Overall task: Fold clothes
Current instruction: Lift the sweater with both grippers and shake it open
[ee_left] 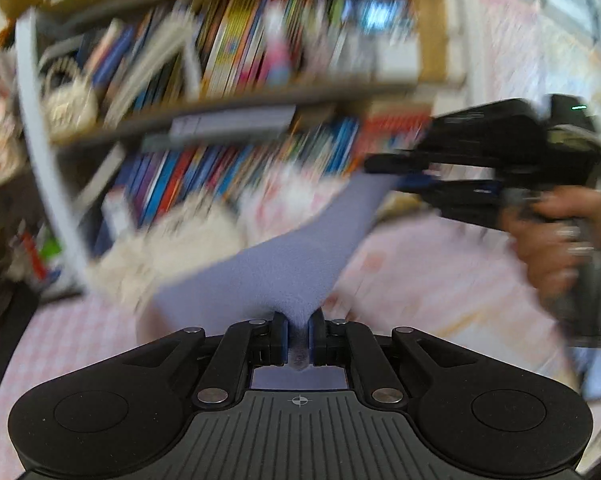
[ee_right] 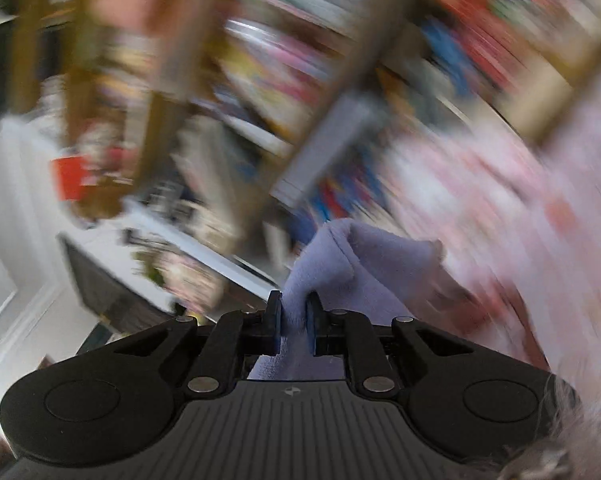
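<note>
A lavender fleece garment [ee_left: 284,264] is stretched in the air between both grippers. My left gripper [ee_left: 299,326] is shut on one edge of it, the cloth pinched between the blue pads. In the left wrist view the right gripper [ee_left: 384,174] comes in from the right, held by a hand [ee_left: 548,240], with the cloth running up to its fingers. In the right wrist view my right gripper [ee_right: 294,312] is shut on a bunched fold of the same garment [ee_right: 364,264]. Both views are heavily blurred.
A wooden bookshelf [ee_left: 236,100] packed with colourful books fills the background, seen tilted as the bookshelf [ee_right: 260,80] in the right wrist view. A pink checked bedcover [ee_left: 440,280] lies below. A white bag [ee_left: 66,96] sits on the shelf at left.
</note>
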A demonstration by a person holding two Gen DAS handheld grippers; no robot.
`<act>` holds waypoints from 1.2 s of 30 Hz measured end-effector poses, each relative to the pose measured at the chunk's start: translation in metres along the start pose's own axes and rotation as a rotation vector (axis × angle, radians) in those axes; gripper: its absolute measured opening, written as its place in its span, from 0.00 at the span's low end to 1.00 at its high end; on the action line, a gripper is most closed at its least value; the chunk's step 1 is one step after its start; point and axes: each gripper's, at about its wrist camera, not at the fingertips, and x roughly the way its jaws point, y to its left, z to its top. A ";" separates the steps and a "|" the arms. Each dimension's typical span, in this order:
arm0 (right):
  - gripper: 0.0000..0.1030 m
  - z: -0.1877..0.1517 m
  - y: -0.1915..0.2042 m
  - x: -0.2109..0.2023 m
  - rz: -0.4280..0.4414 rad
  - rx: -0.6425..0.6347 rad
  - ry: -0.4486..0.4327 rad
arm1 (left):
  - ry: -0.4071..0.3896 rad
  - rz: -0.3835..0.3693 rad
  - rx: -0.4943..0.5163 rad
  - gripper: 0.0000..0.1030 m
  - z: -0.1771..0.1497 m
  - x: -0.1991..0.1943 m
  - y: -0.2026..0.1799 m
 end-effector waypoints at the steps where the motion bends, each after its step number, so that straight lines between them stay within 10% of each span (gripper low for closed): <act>1: 0.11 0.014 0.019 0.006 0.048 -0.043 -0.024 | -0.056 -0.036 -0.012 0.08 0.013 -0.009 0.001; 6: 0.11 0.057 0.122 0.039 0.266 -0.264 -0.029 | -0.292 -0.353 -0.294 0.08 0.052 -0.054 0.053; 9: 0.12 0.042 0.142 0.079 0.195 -0.312 0.097 | -0.284 -0.445 -0.469 0.08 0.034 -0.059 0.100; 12: 0.12 0.004 0.125 0.126 0.024 -0.307 0.256 | -0.090 -0.343 -0.567 0.10 -0.018 -0.035 0.139; 16: 0.11 -0.069 0.052 0.188 -0.274 -0.233 0.474 | 0.262 -0.027 -0.594 0.13 -0.112 0.016 0.171; 20: 0.09 -0.117 -0.003 0.223 -0.435 -0.184 0.532 | 0.416 0.156 -0.557 0.16 -0.152 0.035 0.182; 29: 0.16 -0.123 0.032 0.278 -0.271 -0.368 0.486 | 0.328 0.213 -0.478 0.39 -0.140 0.000 0.186; 31: 0.45 -0.123 0.041 0.275 -0.267 -0.430 0.493 | 0.297 0.178 -0.482 0.49 -0.135 -0.001 0.186; 36: 0.45 -0.111 0.036 0.205 -0.305 -0.435 0.415 | 0.277 0.080 -0.502 0.52 -0.132 0.004 0.171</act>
